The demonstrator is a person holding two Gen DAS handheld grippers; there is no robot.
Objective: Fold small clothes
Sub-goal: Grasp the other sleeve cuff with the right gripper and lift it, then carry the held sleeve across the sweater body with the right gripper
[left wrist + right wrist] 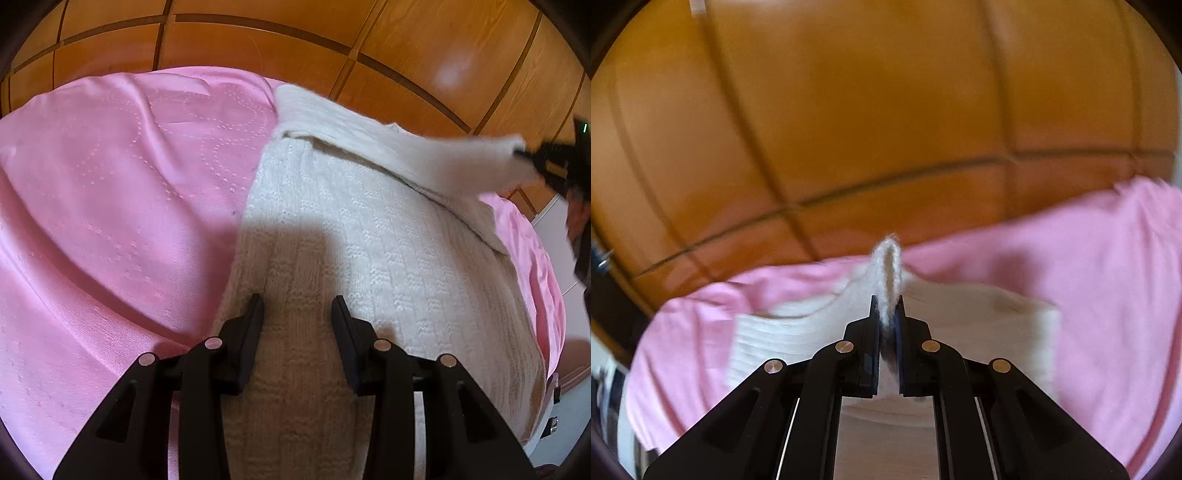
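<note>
While the right claw (887, 314) is clamped on a looped edge of the white knit garment (369, 236), lifted off the pink sheet (110, 177), the left claw (297, 314) rests partway open over the knit's near end, pads apart, gripping nothing. Garment lies ahead of the left claw and below the right one. Step looks like the first fold: carrying one side across. Next move likely needs the raised edge laid over the body, left claw pinning cloth.

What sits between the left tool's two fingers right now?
Only the white knitted sweater, lying flat beneath the left tool; its fingers stand apart, not pinching it. Seen in the left wrist view.
</note>
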